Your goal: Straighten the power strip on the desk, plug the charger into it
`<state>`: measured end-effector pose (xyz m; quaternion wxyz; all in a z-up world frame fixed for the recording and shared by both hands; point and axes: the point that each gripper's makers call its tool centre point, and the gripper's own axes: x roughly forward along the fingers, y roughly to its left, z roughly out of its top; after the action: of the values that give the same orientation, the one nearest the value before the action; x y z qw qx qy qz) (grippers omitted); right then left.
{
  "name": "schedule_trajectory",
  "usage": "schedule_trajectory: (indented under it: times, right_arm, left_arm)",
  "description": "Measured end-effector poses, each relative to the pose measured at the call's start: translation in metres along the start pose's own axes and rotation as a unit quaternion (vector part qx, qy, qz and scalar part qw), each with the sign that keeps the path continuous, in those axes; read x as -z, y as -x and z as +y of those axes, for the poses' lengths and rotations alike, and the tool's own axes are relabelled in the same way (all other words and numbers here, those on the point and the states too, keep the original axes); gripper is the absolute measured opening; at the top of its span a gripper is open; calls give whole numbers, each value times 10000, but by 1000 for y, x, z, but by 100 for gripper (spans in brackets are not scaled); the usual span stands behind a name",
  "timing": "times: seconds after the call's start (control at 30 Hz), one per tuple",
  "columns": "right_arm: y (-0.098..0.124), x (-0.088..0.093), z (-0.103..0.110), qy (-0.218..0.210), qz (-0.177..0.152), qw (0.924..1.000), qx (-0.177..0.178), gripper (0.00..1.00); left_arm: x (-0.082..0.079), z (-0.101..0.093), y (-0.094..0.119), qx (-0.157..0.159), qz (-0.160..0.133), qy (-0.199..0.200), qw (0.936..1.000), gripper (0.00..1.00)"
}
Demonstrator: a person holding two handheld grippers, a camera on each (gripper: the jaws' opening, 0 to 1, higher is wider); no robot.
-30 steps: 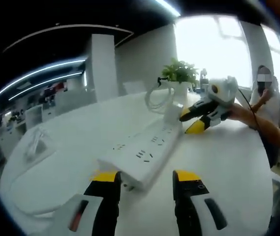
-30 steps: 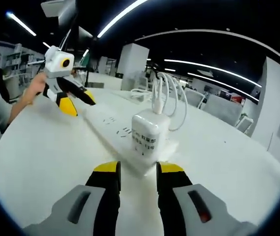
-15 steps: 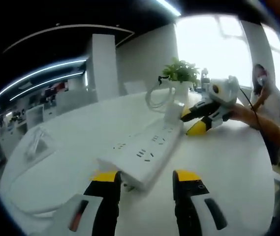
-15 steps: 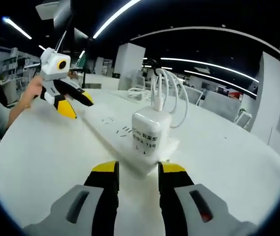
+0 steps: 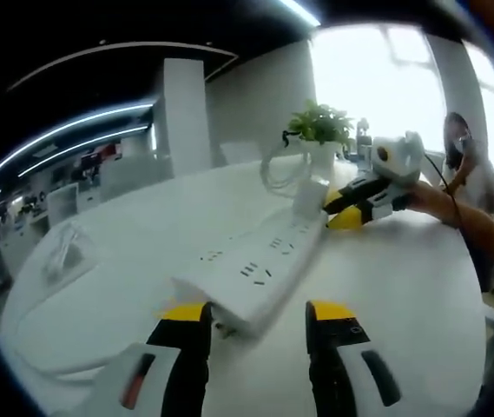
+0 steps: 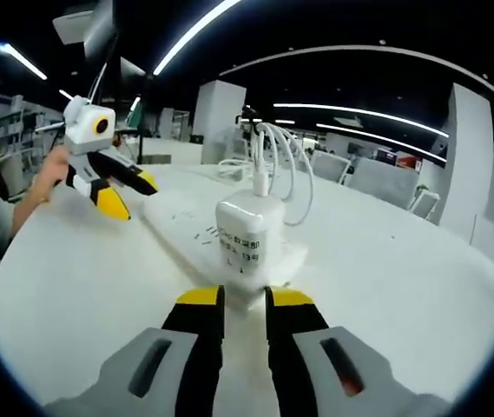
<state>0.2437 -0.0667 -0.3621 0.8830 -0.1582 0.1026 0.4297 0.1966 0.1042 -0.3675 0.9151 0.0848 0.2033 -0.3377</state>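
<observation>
Power strip is being lain flat on the white worktop, near end between the spread left gripper fingers. Charger is being framed just beyond the narrowly parted right gripper fingers.

Charger stands on power strip (desk beneath).

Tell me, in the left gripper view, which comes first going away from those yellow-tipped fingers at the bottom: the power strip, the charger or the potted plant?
1. Power strip: its near end sits right at the left gripper, between the fingers.
2. Charger: standing at the strip's far end, beside the right gripper.
3. Potted plant: behind the charger, toward the bright window.
</observation>
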Motion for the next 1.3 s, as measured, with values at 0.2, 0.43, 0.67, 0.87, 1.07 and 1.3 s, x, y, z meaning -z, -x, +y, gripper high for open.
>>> schedule_trajectory:
  times: [0.2,0.43,0.67,0.87,1.07,1.3]
  right_arm:
    - [0,0,1,-50,18,10000,-12,19]
    - [4,0,5,-34,47,10000,-41,18]
    - [8,0,10,-57,69,9999,-73,17]
    - [10,0,13,-86,67,9999,-94,16]
    - [13,0,17,-109,71,9998,-120,14]
    - [14,0,19,-173,99,9997,-155,14]
  left_arm:
    - [1,-1,0,-8,-14,18,10000,44]
    - [1,1,1,-40,-9,20,10000,44]
    - [2,2,1,-63,16,-25,10000,44]
    - [0,4,1,-77,-34,93,9999,43]
    - [0,6,0,-101,-27,79,9999,43]
    - [0,7,-1,-153,-12,14,9999,42]
